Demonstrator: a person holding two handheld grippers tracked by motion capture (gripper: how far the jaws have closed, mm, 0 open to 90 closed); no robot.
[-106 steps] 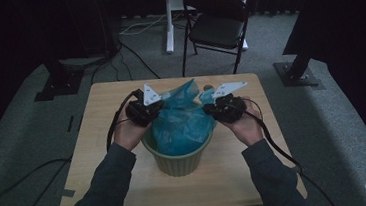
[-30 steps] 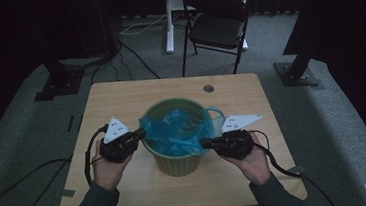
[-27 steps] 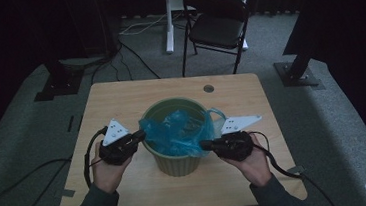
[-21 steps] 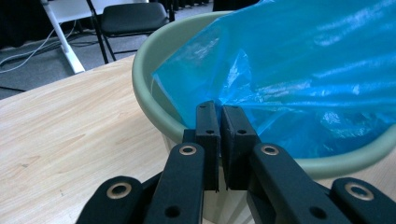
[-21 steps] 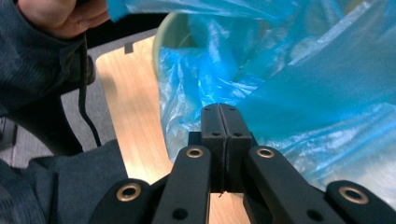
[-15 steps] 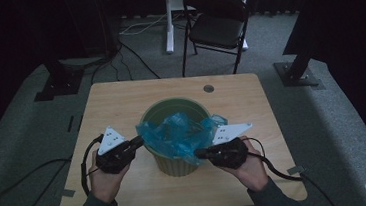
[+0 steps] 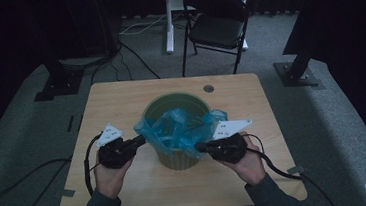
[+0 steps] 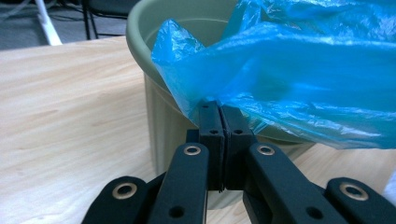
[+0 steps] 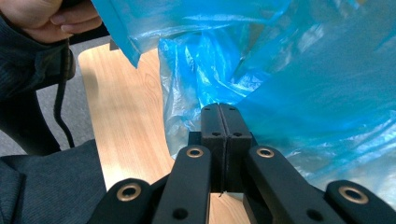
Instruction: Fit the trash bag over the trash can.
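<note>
A pale green bin (image 7: 170, 100) stands in the middle of the wooden table (image 7: 116, 104). A blue plastic bag (image 7: 180, 128) lies crumpled in its mouth and hangs over the near rim. My left gripper (image 7: 141, 139) is at the bin's near left side. Its jaws have just closed further and are shut on the bag's edge (image 8: 299, 70), just below the rim of the bin (image 8: 159, 116). My right gripper (image 7: 198, 146) is at the near right side. In the right gripper view the right gripper (image 9: 220, 108) is shut on a fold of the bag (image 9: 303, 93).
A black folding chair (image 7: 217, 27) and a white stand leg (image 7: 167, 19) are on the floor behind the table. A small round hole (image 7: 208, 88) sits near the table's far edge. Cables trail across the floor at the left (image 7: 22, 182) and lower right.
Both hands have come back toward the near table edge and lower, drawing the bag from above the bin's far side over its near rim.
</note>
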